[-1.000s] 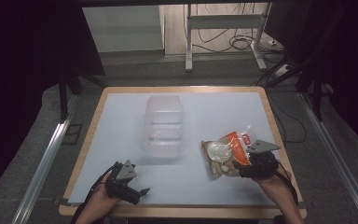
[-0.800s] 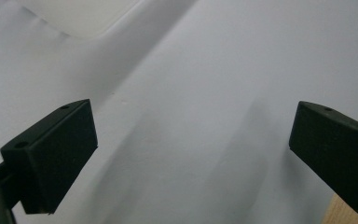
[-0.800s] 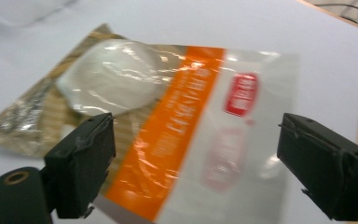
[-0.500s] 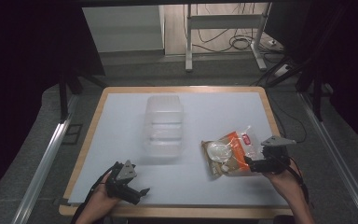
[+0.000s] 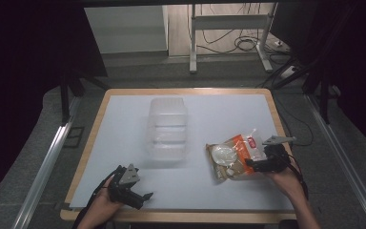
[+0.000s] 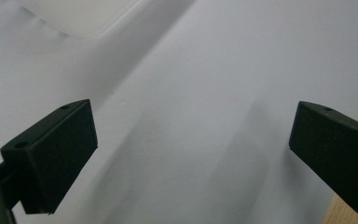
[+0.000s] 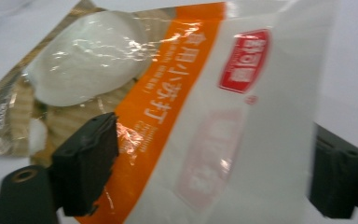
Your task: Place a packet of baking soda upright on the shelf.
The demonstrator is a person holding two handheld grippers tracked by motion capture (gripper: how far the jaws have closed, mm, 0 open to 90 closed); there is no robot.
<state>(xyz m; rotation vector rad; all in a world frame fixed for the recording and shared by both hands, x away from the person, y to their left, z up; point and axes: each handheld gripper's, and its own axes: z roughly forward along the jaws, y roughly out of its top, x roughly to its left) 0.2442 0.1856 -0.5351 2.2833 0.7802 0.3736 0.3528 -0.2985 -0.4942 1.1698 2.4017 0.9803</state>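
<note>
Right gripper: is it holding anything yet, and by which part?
Nothing held. The right gripper is open, its fingers astride the near end of the orange-and-white snack packet, not closed on it.

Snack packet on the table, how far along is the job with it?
Early. Nothing looks finished: the snack packet lies flat beside the clear container. In hand: the right gripper has its open jaws around the packet's edge. Left, likely: closing, lifting, placing. The left gripper waits open.

Snack bag's [image 7: 205, 116] lower edge cut off
</note>
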